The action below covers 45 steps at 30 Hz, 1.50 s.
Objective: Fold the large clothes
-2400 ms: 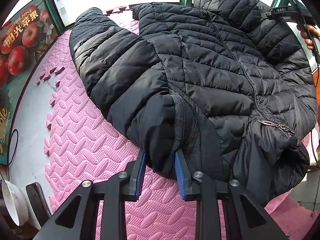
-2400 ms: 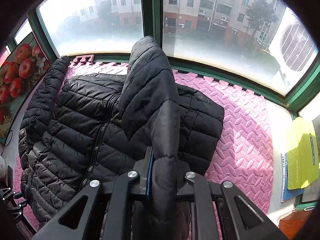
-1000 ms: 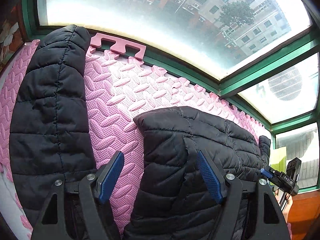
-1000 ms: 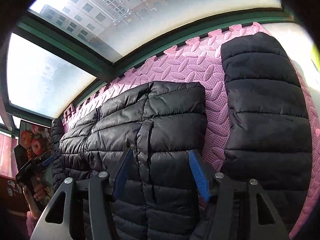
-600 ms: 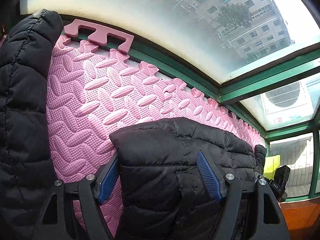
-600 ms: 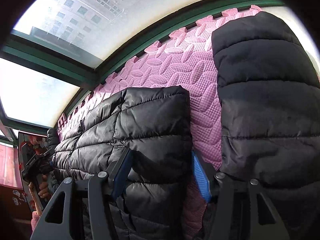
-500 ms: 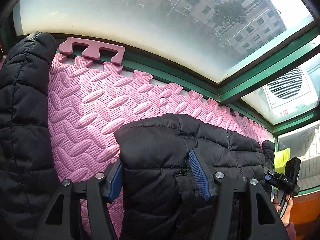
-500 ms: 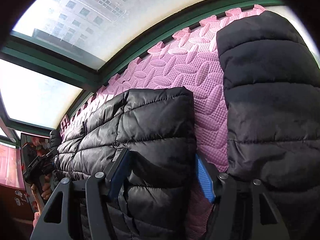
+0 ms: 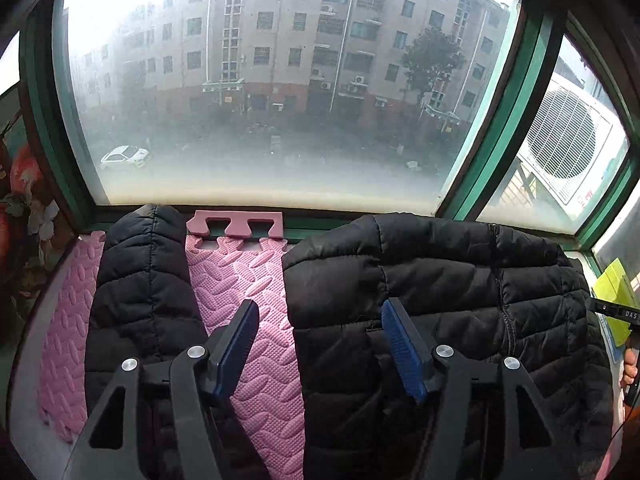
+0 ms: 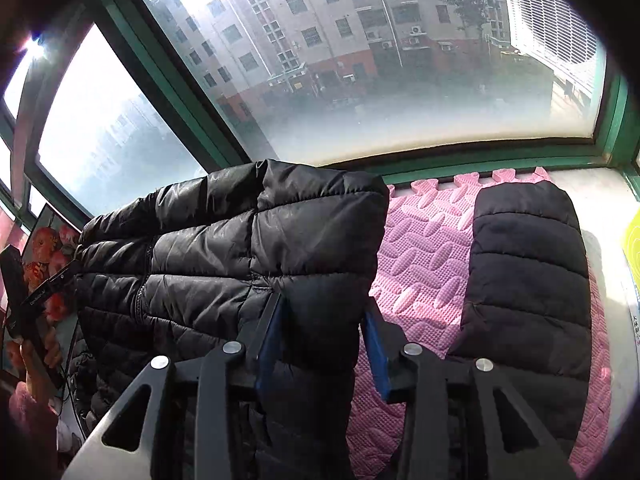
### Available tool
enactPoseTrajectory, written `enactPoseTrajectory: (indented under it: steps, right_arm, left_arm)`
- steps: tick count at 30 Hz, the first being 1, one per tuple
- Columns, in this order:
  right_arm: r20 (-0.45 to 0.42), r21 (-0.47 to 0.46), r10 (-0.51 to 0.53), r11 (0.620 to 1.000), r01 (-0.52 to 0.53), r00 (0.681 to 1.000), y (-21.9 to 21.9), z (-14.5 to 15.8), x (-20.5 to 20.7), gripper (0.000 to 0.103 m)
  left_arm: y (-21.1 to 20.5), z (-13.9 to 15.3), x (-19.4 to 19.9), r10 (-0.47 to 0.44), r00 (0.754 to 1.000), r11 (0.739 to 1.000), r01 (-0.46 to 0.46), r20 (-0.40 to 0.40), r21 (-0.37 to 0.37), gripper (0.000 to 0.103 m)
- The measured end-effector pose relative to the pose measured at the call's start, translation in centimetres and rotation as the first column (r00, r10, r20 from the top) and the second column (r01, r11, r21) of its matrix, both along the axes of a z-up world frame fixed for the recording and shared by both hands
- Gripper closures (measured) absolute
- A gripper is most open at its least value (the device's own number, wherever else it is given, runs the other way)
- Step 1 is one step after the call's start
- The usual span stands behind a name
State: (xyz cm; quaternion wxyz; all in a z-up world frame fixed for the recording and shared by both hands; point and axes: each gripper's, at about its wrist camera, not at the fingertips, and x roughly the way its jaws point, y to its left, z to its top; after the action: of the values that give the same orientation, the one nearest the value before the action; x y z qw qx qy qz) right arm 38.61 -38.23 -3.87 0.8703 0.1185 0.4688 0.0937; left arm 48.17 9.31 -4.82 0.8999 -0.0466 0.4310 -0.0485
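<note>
A black quilted puffer jacket [image 9: 440,280] lies on the pink foam mat [image 9: 248,280], its left sleeve [image 9: 140,300] stretched out apart from the body. My left gripper [image 9: 320,344] hovers over the jacket's left edge. Its jaws are opening: one pad is over bare mat, the other on the fabric, and neither squeezes. In the right wrist view my right gripper [image 10: 324,336] has its jaws closing on the right edge of the jacket [image 10: 240,248], and fabric bulges between the pads. The right sleeve [image 10: 528,280] lies beside it.
A green window frame [image 9: 500,120] closes off the far side of the mat. A loose pink mat piece [image 9: 236,224] leans on the sill. A yellow-green sheet [image 9: 616,292] is at the right, an apple poster [image 10: 52,248] at the left. A person's hand [image 10: 36,356] holds the other gripper.
Both views have tipped up toward the window. The left jaws narrowed on the jacket's edge, then widened off it. The right jaws have come together on the jacket's right edge.
</note>
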Motion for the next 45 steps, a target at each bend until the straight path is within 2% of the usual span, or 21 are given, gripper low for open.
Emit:
enactPoseTrajectory:
  steps: [1,3,5,8,10,12,14,15,18,23,27,32,34,36,38,45]
  right_arm:
    - [-0.024,-0.012,-0.016,1.0,0.016,1.0,-0.1,-0.5,0.3,0.059]
    - [-0.011,-0.03,-0.024,0.999,0.023,1.0,0.2,-0.5,0.2,0.059]
    - [-0.01,-0.027,0.006,1.0,-0.007,1.0,0.8,-0.8,0.0,0.058]
    - [-0.068,-0.016,0.07,0.997,-0.071,0.995,2.7,-1.9,0.7,0.058]
    - [-0.111,-0.017,0.099,0.995,-0.101,0.989,3.7,-3.1,1.3,0.058]
    - [-0.171,-0.024,0.123,0.991,-0.129,0.978,4.8,-4.8,1.4,0.056]
    - [-0.208,-0.058,0.118,0.989,-0.133,0.971,5.3,-5.5,1.2,0.055]
    - [-0.201,-0.071,0.122,0.988,-0.138,0.972,5.5,-5.3,1.1,0.055]
    - [-0.21,-0.071,0.126,0.987,-0.143,0.97,5.3,-3.8,0.5,0.055]
    - [-0.137,-0.073,0.115,0.989,-0.126,0.984,2.7,1.3,-2.5,0.055]
    - [-0.077,-0.048,0.065,0.996,-0.069,0.995,-0.6,5.4,-6.9,0.047]
    - [-0.031,-0.054,0.0,0.999,-0.002,1.0,-3.7,8.7,-11.9,0.044]
    - [-0.024,-0.06,-0.02,0.998,0.018,1.0,-4.6,9.1,-13.5,0.037]
    - [-0.019,-0.076,-0.033,0.997,0.032,0.999,-5.5,8.9,-15.0,0.033]
    - [-0.027,-0.081,-0.046,0.996,0.044,0.999,-6.7,7.9,-16.1,0.032]
    - [-0.107,0.032,-0.139,0.989,0.143,0.984,-11.9,1.0,-17.3,0.032]
  left_arm:
    - [0.1,-0.2,0.0,0.007,1.0,1.0,-0.007,-0.006,0.003,0.035]
    - [-0.1,-0.1,-0.4,0.001,1.0,1.0,-0.001,0.007,-0.022,0.035]
    - [-0.8,0.1,-0.5,-0.022,1.0,0.998,0.023,0.013,-0.064,0.035]
    - [-2.8,-1.2,-0.6,-0.11,0.992,0.987,0.103,-0.057,-0.12,0.035]
    - [-5.1,-2.7,-0.7,-0.163,0.981,0.984,0.154,-0.106,-0.086,0.035]
    - [-6.9,-5.6,-0.5,-0.184,0.963,0.983,0.179,-0.198,-0.044,0.035]
    - [-7.7,-8.6,-0.4,-0.158,0.948,0.986,0.167,-0.276,0.01,0.035]
    - [-7.9,-9.0,-0.3,-0.149,0.946,0.987,0.161,-0.286,0.018,0.034]
    - [-8.0,-7.7,-0.9,-0.118,0.953,0.992,0.126,-0.28,0.008,0.036]
    - [-6.9,-1.1,-4.3,-0.115,0.973,0.993,0.111,-0.201,-0.032,0.036]
    - [-5.9,4.2,-9.4,-0.123,0.985,0.992,0.12,-0.124,-0.029,0.035]
    - [-3.9,9.1,-16.5,-0.124,0.99,0.992,0.12,-0.071,-0.049,0.035]
    - [-3.6,9.9,-19.4,-0.135,0.989,0.989,0.13,-0.065,-0.065,0.035]
    - [-3.6,10.0,-22.3,-0.155,0.985,0.986,0.15,-0.073,-0.076,0.027]
    - [-3.9,9.4,-25.0,-0.18,0.98,0.981,0.173,-0.084,-0.091,0.027]
    - [-7.7,3.8,-31.5,-0.245,0.953,0.967,0.228,-0.18,-0.111,0.027]
